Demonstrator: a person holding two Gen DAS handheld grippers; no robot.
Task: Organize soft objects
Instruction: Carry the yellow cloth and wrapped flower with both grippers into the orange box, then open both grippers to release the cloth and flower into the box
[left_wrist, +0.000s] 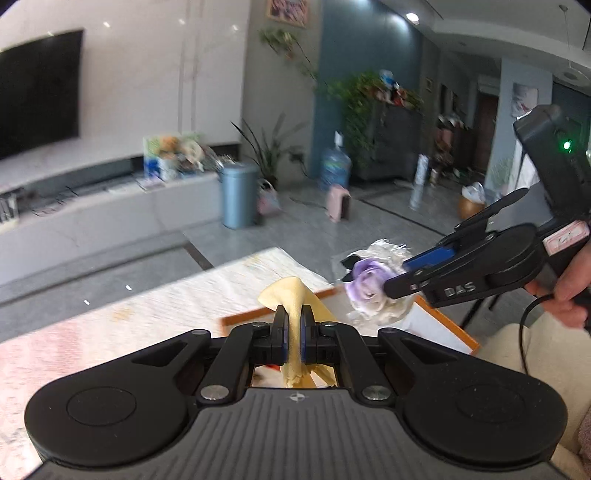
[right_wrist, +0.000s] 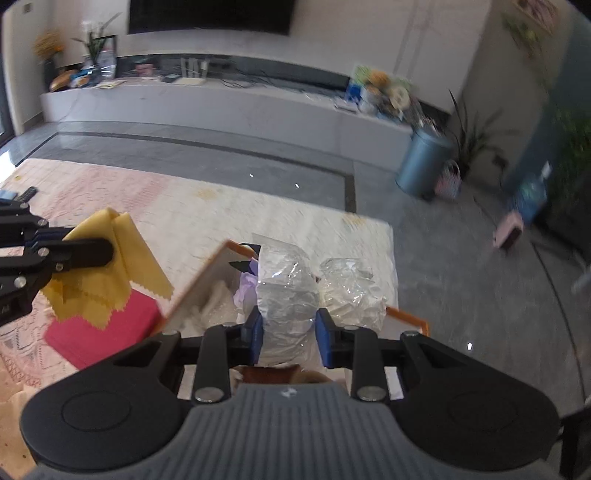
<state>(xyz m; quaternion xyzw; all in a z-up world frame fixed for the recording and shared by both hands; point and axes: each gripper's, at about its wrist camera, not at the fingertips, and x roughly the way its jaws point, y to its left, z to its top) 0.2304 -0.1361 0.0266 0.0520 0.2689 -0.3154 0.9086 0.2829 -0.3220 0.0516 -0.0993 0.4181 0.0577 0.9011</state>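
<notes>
The yellow cloth hangs pinched between the blue pads of the left gripper, whose jaws are nearly closed with only the thin fold of fabric between them. In the right wrist view the same cloth droops from the left gripper above a red pad lying on the patterned rug; its zigzag-cut lower edge hangs free, clear of the pad.

The right gripper has its jaws held moderately apart, clamped on a flower bundle wrapped in crinkled clear plastic. From the left wrist view the right gripper holds the bundle so that a pale purple rose faces the camera, with the person's hand on the handle behind.

Below the bundle sits a white box with an orange rim, close beside the red pad. Its inside is mostly hidden by the wrapped flowers and the right gripper, and what pale material lies in it cannot be made out. The box's near edge is cut off behind the gripper body. The room beyond is blurred: a blue bin stands on the grey floor near a long white cabinet
</notes>
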